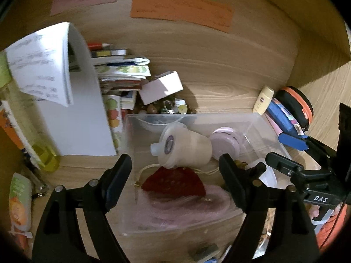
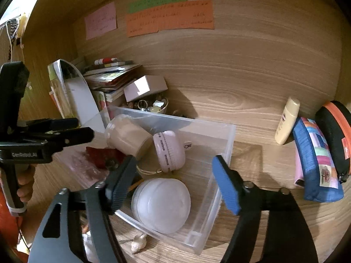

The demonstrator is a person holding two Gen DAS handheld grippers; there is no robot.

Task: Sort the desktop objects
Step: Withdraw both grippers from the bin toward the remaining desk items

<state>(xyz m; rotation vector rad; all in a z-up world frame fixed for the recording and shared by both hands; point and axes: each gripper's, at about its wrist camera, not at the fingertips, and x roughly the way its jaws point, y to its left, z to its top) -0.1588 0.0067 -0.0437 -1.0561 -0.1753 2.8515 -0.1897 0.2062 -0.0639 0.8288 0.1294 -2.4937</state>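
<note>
Here, right gripper jaws apart above frosted round container, lying in clear bin; left gripper jaws also apart.

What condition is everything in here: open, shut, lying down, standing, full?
Left gripper: open, empty.
Right gripper: open, nothing gripped.
Clear plastic bin: lidless, partly filled.
Cream bottle: on its side in the bin.
Pink headphones: folded, lying in the bin.
Frosted round container: lying in the bin.
Lotion tube: leaning upright against the wall.
Blue pencil case: standing on edge.
</note>
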